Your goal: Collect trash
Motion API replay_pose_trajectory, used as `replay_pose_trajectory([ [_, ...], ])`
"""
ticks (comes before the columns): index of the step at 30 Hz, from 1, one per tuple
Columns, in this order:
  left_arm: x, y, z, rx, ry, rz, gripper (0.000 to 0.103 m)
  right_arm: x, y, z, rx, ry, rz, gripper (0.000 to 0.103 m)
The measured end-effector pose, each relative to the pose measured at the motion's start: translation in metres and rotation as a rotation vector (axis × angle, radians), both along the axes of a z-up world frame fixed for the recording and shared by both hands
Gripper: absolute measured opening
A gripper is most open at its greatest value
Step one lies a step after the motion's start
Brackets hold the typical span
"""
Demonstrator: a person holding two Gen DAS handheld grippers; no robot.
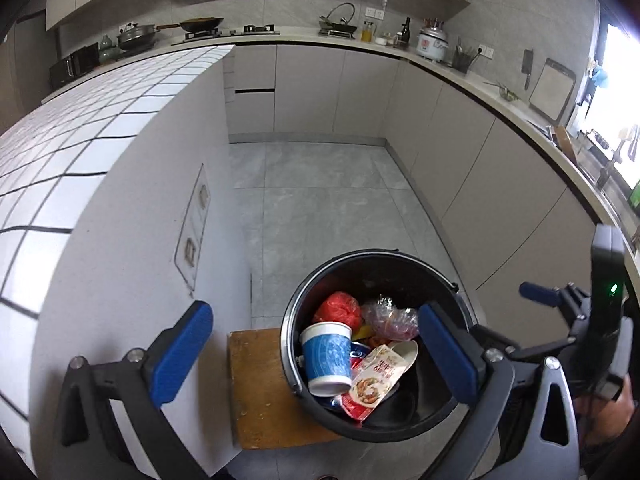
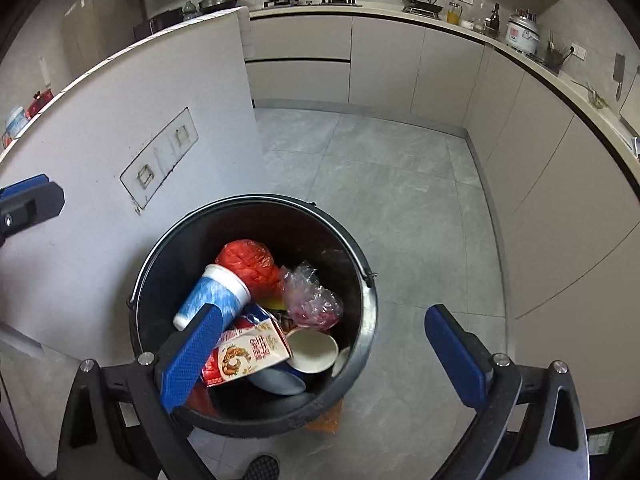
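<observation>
A black trash bucket [image 1: 292, 312] [image 2: 364, 344] stands on a low wooden stool [image 1: 256, 392]. Inside lie a blue-and-white paper cup [image 1: 326, 356] [image 2: 212, 296], a red plastic bag [image 1: 338, 306] [image 2: 250, 262], a crumpled clear wrapper [image 1: 390, 316] [image 2: 312, 300], a red-and-white carton [image 1: 374, 380] [image 2: 248, 350] and a white cup [image 2: 312, 350]. My left gripper [image 1: 316, 356] is open and empty above the bucket. My right gripper [image 2: 320, 356] is open and empty above the bucket; it also shows in the left wrist view [image 1: 540, 294].
A white kitchen island with a tiled top [image 1: 80, 152] stands left of the bucket, wall sockets [image 2: 160, 160] on its side. Grey floor [image 1: 320, 200] stretches ahead. Beige cabinets and a counter with cookware [image 1: 432, 44] run along the back and right.
</observation>
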State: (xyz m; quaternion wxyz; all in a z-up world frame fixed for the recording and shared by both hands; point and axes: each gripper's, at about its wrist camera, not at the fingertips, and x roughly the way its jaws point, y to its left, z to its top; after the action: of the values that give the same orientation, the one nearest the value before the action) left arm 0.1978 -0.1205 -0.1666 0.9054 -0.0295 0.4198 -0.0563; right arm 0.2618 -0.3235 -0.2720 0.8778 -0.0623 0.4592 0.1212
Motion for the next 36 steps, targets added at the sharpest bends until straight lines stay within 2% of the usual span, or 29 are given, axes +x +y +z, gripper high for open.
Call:
replay_pose_trajectory([
  [4,-0.007,-0.001,0.002,0.033,0.003,-0.006,0.103,-0.008,0.000,0.017,0.004,0.004,-0.016,0.103],
  [9,-0.022,-0.007,0.021,0.064,0.006,-0.005,0.103,-0.027,0.001,0.040,0.005,0.000,-0.058,0.103],
  [15,-0.047,-0.004,0.056,0.069,-0.008,0.000,0.103,-0.058,0.005,0.078,0.019,0.009,-0.110,0.103],
  [17,-0.056,0.000,0.065,0.045,-0.005,0.002,0.103,-0.071,0.008,0.092,0.004,0.003,-0.129,0.103],
  [20,-0.071,0.007,0.076,0.049,-0.015,0.009,0.103,-0.096,0.017,0.115,-0.006,-0.026,-0.144,0.103],
  [31,-0.141,0.032,0.119,0.039,-0.059,-0.003,0.103,-0.182,0.043,0.167,0.008,-0.051,-0.147,0.103],
  [36,-0.183,0.037,0.136,0.072,-0.096,-0.030,0.103,-0.228,0.058,0.193,0.012,-0.085,-0.154,0.103],
])
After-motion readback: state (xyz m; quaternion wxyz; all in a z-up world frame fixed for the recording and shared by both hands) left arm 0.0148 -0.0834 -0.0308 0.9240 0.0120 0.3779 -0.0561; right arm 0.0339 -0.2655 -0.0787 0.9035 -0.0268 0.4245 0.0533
